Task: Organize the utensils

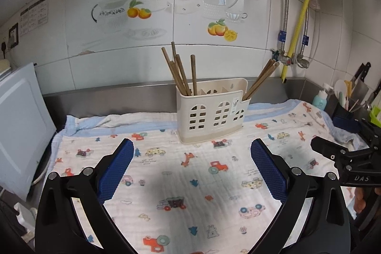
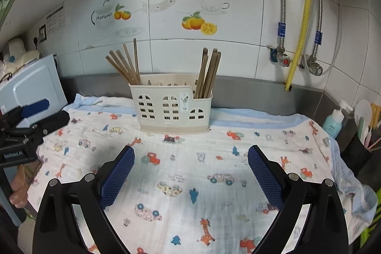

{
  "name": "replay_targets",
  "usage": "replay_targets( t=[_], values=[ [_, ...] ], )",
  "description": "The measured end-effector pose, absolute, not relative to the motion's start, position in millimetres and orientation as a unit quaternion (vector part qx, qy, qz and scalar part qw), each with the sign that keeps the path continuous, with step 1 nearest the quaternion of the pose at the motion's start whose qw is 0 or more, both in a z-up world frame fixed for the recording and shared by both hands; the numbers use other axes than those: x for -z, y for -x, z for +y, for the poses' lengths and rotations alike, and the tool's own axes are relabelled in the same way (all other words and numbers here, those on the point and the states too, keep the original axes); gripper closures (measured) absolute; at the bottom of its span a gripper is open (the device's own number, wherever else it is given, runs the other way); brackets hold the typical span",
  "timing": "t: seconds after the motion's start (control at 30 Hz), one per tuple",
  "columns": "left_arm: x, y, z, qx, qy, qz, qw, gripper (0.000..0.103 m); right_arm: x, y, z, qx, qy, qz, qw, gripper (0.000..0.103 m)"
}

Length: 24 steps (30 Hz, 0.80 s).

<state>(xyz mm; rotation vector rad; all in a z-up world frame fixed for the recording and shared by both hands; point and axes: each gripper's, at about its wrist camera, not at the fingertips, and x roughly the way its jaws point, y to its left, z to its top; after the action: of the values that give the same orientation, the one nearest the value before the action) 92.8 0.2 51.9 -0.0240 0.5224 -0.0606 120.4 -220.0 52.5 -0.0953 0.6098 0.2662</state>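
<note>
A cream plastic utensil holder (image 1: pixel 212 112) (image 2: pixel 172 107) stands upright on a patterned cloth (image 1: pixel 190 182) (image 2: pixel 190 170) near the back wall. Several brown chopsticks (image 1: pixel 182 73) (image 2: pixel 125 66) lean in its left compartment. Another bunch of chopsticks (image 1: pixel 260 79) (image 2: pixel 208 74) stands in its right compartment. The middle compartment looks empty. My left gripper (image 1: pixel 191 170) is open and empty, hovering over the cloth in front of the holder. My right gripper (image 2: pixel 190 173) is also open and empty, in front of the holder; it shows at the right edge of the left wrist view (image 1: pixel 347 158).
A white appliance (image 1: pixel 19 120) (image 2: pixel 33 89) stands at the left. At the right are a soap bottle (image 2: pixel 334 122) and a black caddy (image 2: pixel 359 154) with kitchen tools. Pipes and valves (image 2: pixel 297 58) run down the tiled wall. A steel backsplash (image 1: pixel 107 97) edges the counter.
</note>
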Motion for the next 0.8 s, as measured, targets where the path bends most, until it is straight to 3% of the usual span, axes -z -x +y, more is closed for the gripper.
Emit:
replay_targets(
  t=[0.8],
  values=[
    [-20.0,-47.5,4.5,0.031,0.022,0.282,0.959,0.005,-24.9,-76.6,-229.8,-0.119,0.025,0.318,0.94,0.01]
  ],
)
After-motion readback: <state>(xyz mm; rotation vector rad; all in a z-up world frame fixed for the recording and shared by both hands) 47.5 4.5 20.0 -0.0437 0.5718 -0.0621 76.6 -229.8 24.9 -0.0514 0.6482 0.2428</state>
